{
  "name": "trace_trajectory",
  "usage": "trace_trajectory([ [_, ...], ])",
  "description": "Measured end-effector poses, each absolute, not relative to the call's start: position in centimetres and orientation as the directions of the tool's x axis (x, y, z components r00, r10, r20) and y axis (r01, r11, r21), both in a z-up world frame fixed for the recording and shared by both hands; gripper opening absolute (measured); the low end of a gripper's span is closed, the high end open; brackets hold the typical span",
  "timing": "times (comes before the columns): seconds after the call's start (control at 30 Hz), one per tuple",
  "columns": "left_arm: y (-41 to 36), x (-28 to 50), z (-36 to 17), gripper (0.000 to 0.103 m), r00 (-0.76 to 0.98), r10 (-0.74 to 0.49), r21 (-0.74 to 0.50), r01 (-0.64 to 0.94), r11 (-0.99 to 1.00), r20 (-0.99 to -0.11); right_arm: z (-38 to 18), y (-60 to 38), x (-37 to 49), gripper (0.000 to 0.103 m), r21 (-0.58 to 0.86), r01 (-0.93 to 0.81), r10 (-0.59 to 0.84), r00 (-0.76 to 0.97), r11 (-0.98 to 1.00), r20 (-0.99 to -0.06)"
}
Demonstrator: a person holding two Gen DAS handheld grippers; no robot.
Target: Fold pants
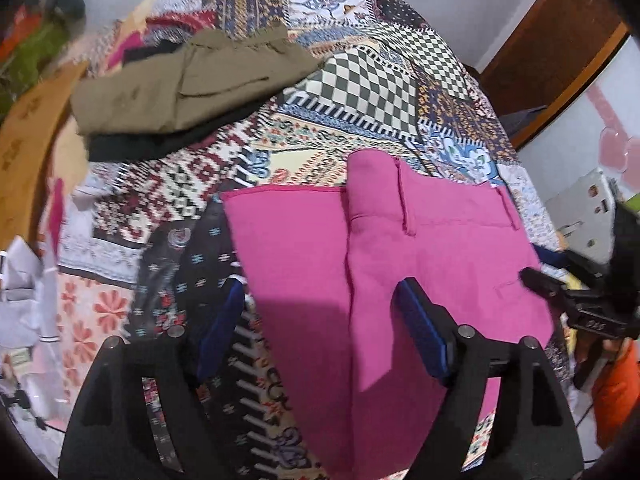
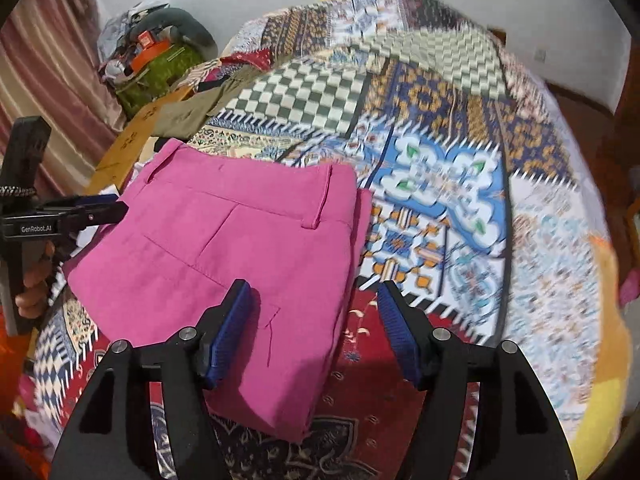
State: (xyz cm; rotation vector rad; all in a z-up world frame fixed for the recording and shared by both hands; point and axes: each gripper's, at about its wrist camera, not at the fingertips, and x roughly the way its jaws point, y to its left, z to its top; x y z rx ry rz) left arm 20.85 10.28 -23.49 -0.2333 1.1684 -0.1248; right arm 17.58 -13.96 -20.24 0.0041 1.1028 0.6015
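Left wrist view: the bright pink woven pants (image 1: 420, 264), already folded into a compact rectangle, lie on the patchwork-patterned bedspread (image 1: 360, 92) directly under and ahead of the left gripper (image 1: 320, 320), which is wide open and empty. The right gripper (image 2: 314, 332) is likewise wide open, straddling the pants' right edge. Folding appears nearly complete; next likely needs a final fold or transfer towards the folded olive-green garment (image 1: 192, 84) beyond. No containers are discernible.
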Motion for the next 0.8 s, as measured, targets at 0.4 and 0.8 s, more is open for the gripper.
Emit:
trace_trajectory([
  [0.4,9.2,21.5,-23.1,0.035,0.412,-0.284,-0.31,0.004,0.951,-0.866,-21.1,-13.8,18.9,0.025,0.407,-0.382,0.523,0.278,0.83,-0.806],
  [0.8,9.1,20.5,-19.1,0.009,0.528,-0.176,-0.194,0.021,0.981,-0.831,-16.7,-12.9,18.4,0.01,0.325,-0.451,0.512,0.393,0.831,-0.764],
])
